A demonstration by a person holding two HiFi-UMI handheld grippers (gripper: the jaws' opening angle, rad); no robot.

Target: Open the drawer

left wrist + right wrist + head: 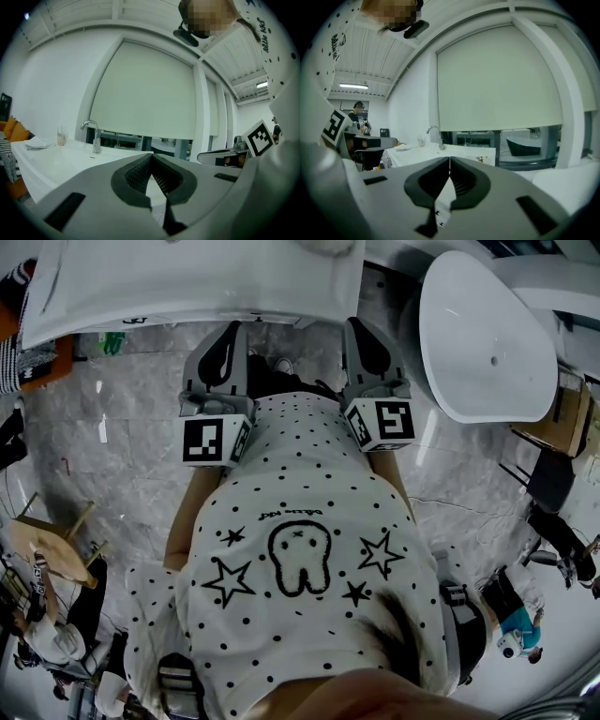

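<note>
No drawer front shows plainly in any view. A white vanity counter (187, 287) with a chrome faucet (93, 136) stands ahead of me. The faucet (435, 133) and counter (440, 152) also show in the right gripper view, with a small metal fitting (481, 159) on the counter's near face. My left gripper (228, 332) and right gripper (364, 326) are held side by side in front of the person's dotted white shirt (300, 521), pointing at the counter and short of it. The left gripper (151, 155) is shut and holds nothing. The right gripper (449, 159) is shut too, with nothing between its pads.
A white freestanding bathtub (487, 334) stands to the right on the grey marble floor (122, 456). A dish (40, 143) and a small cup (61, 138) sit on the counter's left end. A large roller blind (497, 79) covers the window behind. Other people and chairs (553, 493) are at the edges.
</note>
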